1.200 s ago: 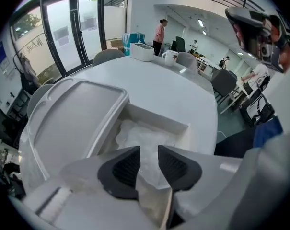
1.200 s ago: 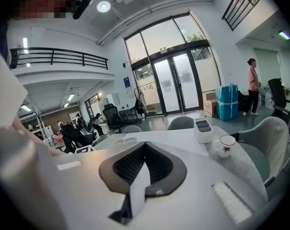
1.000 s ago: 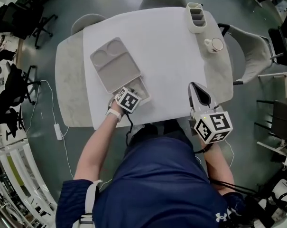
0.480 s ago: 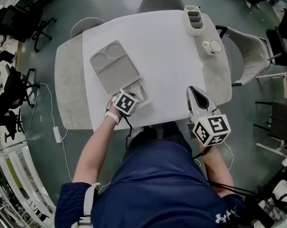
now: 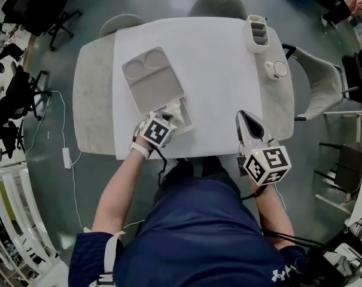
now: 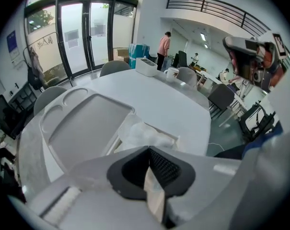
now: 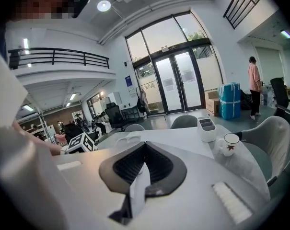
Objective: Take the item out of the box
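Note:
A grey box lies open on the white table, its moulded lid [image 5: 152, 79] flung back and its base [image 5: 185, 119] near the front edge. A white crumpled item [image 5: 170, 107] sticks up from the base. My left gripper [image 5: 168, 113] points steeply down over it, jaws shut, with a thin pale fold of the item pinched between the pads. In the left gripper view the item [image 6: 142, 133] rises from the box rim [image 6: 172, 138] toward my left gripper [image 6: 148, 150]. My right gripper [image 5: 245, 115] hovers at the front right, shut and empty, seen likewise in its own view [image 7: 145, 145].
A white compartment caddy [image 5: 256, 33] and a mug [image 5: 275, 69] stand at the table's far right. Grey chairs [image 5: 216, 5] ring the table, one [image 5: 321, 79] at the right side. A cable runs along the floor on the left.
My left gripper has closed on the white item in the box base and lifted a little, drawing the item up. The right gripper has stayed in place.

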A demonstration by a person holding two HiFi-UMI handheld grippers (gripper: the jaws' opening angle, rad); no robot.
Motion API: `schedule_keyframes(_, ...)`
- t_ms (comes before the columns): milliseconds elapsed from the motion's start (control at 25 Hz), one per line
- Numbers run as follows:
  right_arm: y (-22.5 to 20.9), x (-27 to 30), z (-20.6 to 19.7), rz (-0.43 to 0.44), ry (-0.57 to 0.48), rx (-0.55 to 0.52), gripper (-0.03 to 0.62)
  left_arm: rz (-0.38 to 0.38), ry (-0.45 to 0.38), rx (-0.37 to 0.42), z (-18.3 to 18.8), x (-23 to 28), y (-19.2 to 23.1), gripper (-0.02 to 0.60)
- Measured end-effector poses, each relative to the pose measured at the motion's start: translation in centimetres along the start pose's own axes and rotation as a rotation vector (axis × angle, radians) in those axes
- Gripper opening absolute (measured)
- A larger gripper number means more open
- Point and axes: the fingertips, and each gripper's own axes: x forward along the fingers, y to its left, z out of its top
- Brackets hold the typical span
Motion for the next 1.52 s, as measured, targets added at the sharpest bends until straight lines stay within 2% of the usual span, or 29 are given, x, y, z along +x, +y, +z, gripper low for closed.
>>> schedule_keyframes(240, 1.3, 1.2, 0.4, 0.043, 0.007, -0.026, 0.002, -0.007, -0.129, -0.079, 1.1, -4.2, -0.4, 0.003)
schedule_keyframes(560, 3.1, 3.4, 3.1, 0.099, -0.019, -0.071, 0.002, 0.134, -0.398, -0.072, 5.6, -14.6, 1.2, 0.003)
schedule_keyframes(960, 5.4, 3.6, 12.2, 0.145, -0.223, -0.145, 0.002, 0.287, -0.719, -0.055, 10.9, -28.6, 1.4, 0.003)
schedule_keyframes(1160, 7.3, 2.6, 15.3, 0.192, -0.291, -0.17, 0.002, 0.321, -0.855, -0.062, 11.6, -33.9, 0.5, 0.005)
schedule_keyframes(1520, 9.5, 0.6, 19.4, 0.23, -0.409, -0.221, 0.002, 0.456, -1.06, -0.092, 12.4, -41.3, 0.1, 0.003)
